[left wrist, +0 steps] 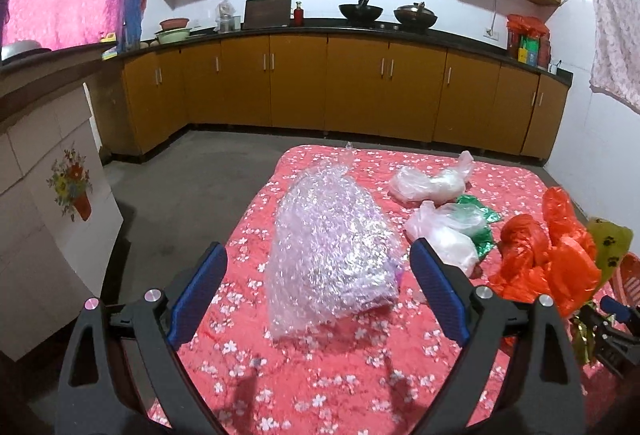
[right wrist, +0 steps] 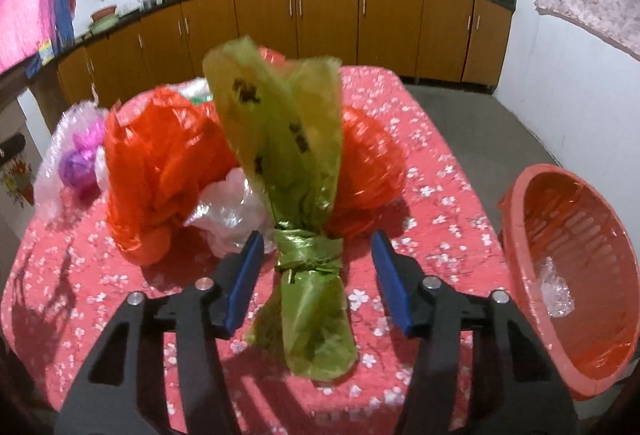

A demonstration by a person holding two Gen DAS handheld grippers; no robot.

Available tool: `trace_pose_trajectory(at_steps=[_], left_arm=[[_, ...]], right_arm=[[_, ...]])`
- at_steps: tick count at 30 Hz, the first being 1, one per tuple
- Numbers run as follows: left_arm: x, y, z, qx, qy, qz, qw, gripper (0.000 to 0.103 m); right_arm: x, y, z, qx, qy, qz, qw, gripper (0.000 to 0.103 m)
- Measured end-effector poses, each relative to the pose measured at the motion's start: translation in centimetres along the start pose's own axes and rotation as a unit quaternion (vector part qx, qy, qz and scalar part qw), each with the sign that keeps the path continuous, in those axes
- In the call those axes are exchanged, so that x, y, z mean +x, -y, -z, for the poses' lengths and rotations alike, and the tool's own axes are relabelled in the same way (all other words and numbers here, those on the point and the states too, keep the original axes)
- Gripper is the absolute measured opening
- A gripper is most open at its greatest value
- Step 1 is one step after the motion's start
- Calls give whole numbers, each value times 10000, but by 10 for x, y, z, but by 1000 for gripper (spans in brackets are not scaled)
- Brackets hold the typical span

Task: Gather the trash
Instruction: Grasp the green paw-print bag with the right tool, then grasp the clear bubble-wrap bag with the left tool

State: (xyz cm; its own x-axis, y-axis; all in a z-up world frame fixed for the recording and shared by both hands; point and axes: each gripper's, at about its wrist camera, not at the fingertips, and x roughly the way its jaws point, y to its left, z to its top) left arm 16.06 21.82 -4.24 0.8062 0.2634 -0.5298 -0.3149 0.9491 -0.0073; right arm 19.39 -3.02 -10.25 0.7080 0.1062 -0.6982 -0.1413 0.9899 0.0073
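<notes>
Blue pads (right wrist: 244, 275) of the right gripper (right wrist: 318, 275) flank the knotted waist of a green bag (right wrist: 308, 255), jaws parted and not pressing it. Behind the green bag lie orange bags (right wrist: 160, 171) and a clear bag (right wrist: 232, 211); to its right an orange basket (right wrist: 532, 235) tilts at the floral table's (right wrist: 440, 195) edge. Left gripper (left wrist: 318, 291), jaws released, straddles a bubble-wrap bundle (left wrist: 332, 247), apart from both pads, left of the green bag

No readable text anywhere; the green bag (right wrist: 280, 139) carries only dark paw-print marks, and the packets (left wrist: 527, 51) on the counter are too blurred.
</notes>
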Motion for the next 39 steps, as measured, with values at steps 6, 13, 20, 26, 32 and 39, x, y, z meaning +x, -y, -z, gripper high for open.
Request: trace_pose_trajectory(at_steps=[6,13,20,26,32,39], left_arm=[[13,2,2,9,-122,-4,9999,92],[25,7,0,33,-227,19,9997,92],[42,10,-6,-84,-463,76,9989,92],[60,8,-3,-181,-892,228,9956,53],[46,9,-1,-101,-775,361,9963,17],[19,6,-7,-112,-533,403,9977,12]], right_arm=[[12,-4,0,-83,-201,65,9997,31],[-7,4,2,7,3,-68,10000,26],[-26,13,4,95,149,-174,9997,26],[-29,14,5,72,185,-245,9995,26],[-32,17,13,49,196,-291,9994,26],[-41,22,10,107,294,-299,9991,26]])
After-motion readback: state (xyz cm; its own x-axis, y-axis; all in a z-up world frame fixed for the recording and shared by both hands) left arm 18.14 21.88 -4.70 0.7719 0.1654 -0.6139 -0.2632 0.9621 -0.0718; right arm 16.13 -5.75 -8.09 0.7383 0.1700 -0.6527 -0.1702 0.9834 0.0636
